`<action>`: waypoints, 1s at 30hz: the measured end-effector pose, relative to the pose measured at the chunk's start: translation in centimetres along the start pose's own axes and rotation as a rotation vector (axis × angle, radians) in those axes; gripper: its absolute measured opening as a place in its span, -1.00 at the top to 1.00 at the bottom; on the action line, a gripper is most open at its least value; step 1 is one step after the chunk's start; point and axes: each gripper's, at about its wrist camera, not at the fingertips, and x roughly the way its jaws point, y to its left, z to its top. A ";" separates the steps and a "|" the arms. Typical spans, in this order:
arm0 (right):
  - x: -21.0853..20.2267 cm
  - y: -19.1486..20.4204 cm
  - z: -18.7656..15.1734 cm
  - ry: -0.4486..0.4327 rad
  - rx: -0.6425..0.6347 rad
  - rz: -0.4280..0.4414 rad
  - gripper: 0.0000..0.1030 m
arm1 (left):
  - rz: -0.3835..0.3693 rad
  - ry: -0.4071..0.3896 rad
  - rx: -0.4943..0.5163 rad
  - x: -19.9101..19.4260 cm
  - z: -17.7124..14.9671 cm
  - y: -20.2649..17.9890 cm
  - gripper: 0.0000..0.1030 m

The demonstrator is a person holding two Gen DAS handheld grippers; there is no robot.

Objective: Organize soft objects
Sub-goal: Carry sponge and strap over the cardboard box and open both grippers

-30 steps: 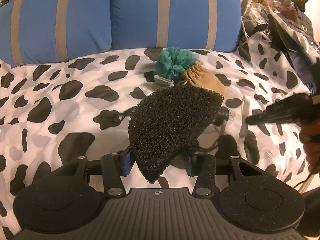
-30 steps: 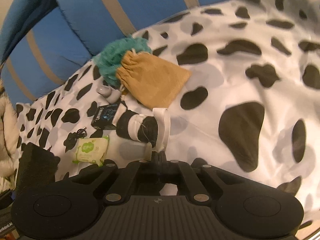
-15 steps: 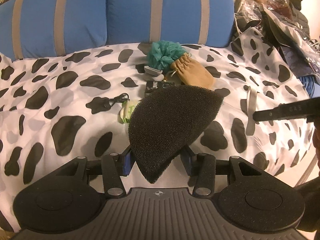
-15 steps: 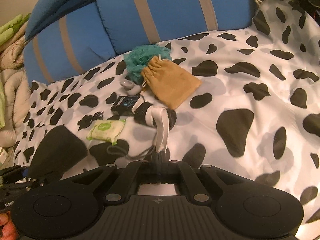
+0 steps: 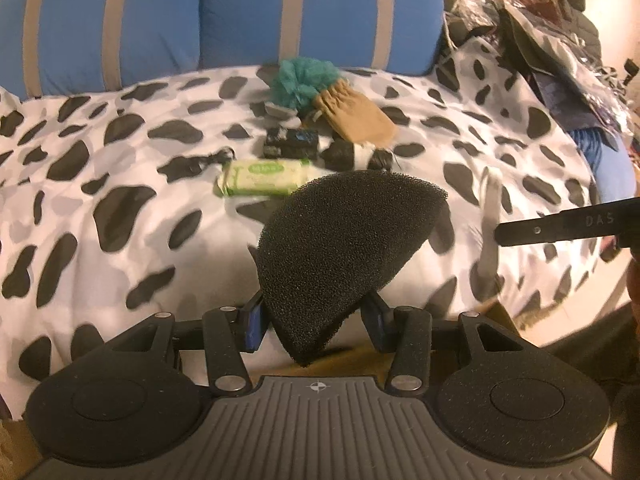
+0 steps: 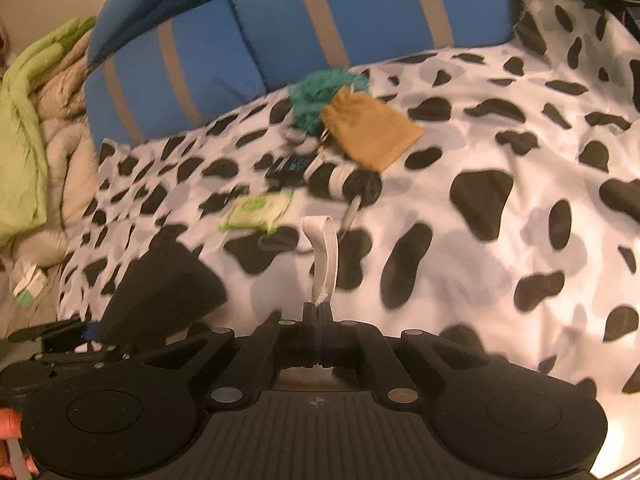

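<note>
My left gripper (image 5: 316, 316) has its jaws clamped on a black foam sponge (image 5: 344, 252), held up over the near edge of the cow-print bedspread (image 5: 120, 216). Only my right wrist view shows the right gripper (image 6: 319, 320) pinched fully closed on a white strap loop (image 6: 324, 256), and folded green bedding (image 6: 20, 140) far left. Mid-bed lie a teal loofah (image 5: 304, 80), tan pouch (image 5: 356, 114) and wipes pack (image 5: 262, 176), before blue striped cushions (image 5: 320, 12).

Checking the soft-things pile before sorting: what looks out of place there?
The small black box and the green wipes packet lie among the teal pouf and tan pouch; neither looks like a soft item.
</note>
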 end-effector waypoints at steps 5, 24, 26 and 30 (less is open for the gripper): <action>0.2 1.2 -1.9 0.077 -0.034 0.014 0.95 | -0.083 0.090 -0.021 0.3 -1.6 -0.3 0.08; 3.1 2.0 -6.5 0.412 -0.040 -0.020 -0.25 | -0.069 0.390 0.009 3.3 -5.0 -1.4 -0.53; 2.9 1.9 -6.3 0.394 -0.037 -0.043 -0.71 | -0.053 0.391 0.006 3.3 -5.1 -1.2 -0.58; 3.0 2.0 -6.2 0.387 -0.045 -0.042 -0.95 | -0.032 0.388 -0.003 3.2 -5.1 -1.1 -0.59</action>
